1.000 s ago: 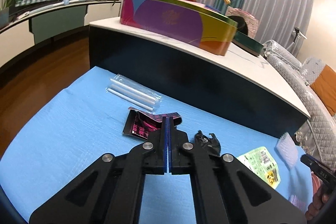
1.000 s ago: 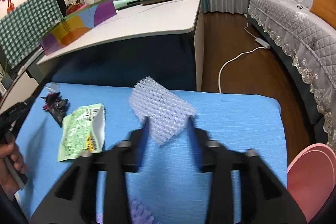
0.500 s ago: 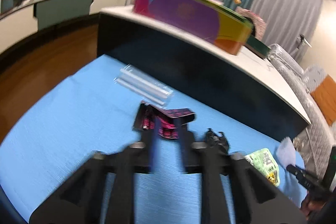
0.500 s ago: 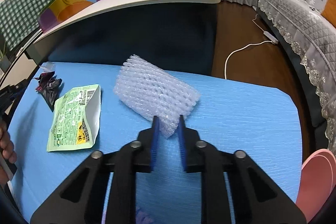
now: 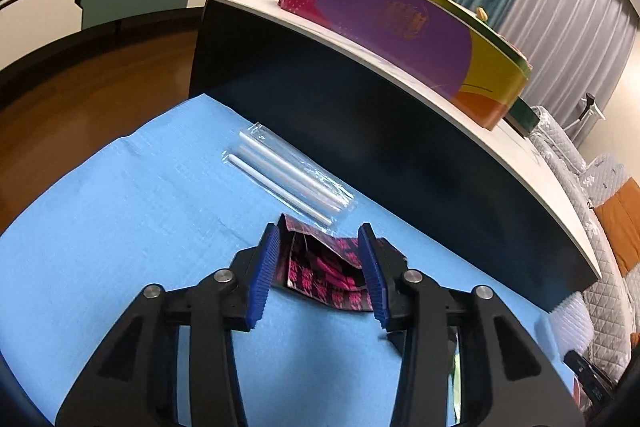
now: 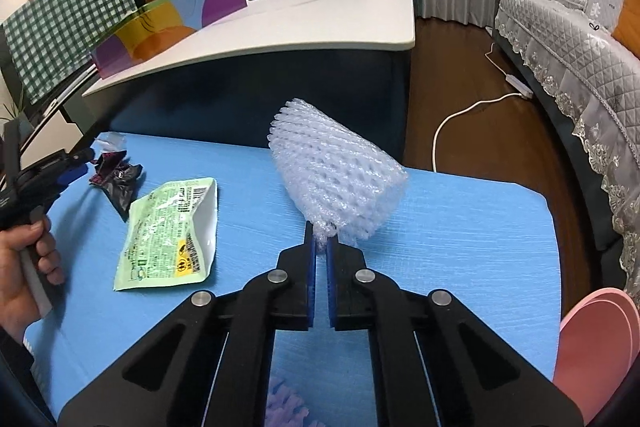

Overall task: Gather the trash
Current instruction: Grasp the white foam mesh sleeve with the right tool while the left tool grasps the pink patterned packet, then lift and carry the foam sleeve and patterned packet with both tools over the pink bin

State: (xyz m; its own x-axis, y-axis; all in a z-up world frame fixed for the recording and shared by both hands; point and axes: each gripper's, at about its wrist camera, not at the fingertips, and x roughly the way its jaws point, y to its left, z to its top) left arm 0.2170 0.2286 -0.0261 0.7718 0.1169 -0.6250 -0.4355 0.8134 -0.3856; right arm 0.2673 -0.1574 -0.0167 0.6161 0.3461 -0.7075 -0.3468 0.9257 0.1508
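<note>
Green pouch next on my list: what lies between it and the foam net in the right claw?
Nothing: in the right wrist view only bare blue mat separates the green pouch from the foam net pinched in the right claw.

Your left gripper point(image 5: 320, 275) covering the pink-and-black wrapper's point(image 5: 320, 277) edges, pink bin point(image 6: 592, 351) running off frame, purple foam point(image 6: 286, 405) hiding below your fingers.

- White-topped dark-sided table point(image 6: 304, 27) bearing a long multicoloured box point(image 5: 400, 23)
- Grey quilted sofa point(image 6: 560, 39)
- White power cable point(image 6: 460, 119) on wooden floor
- Green-checked cloth point(image 6: 60, 23)
</note>
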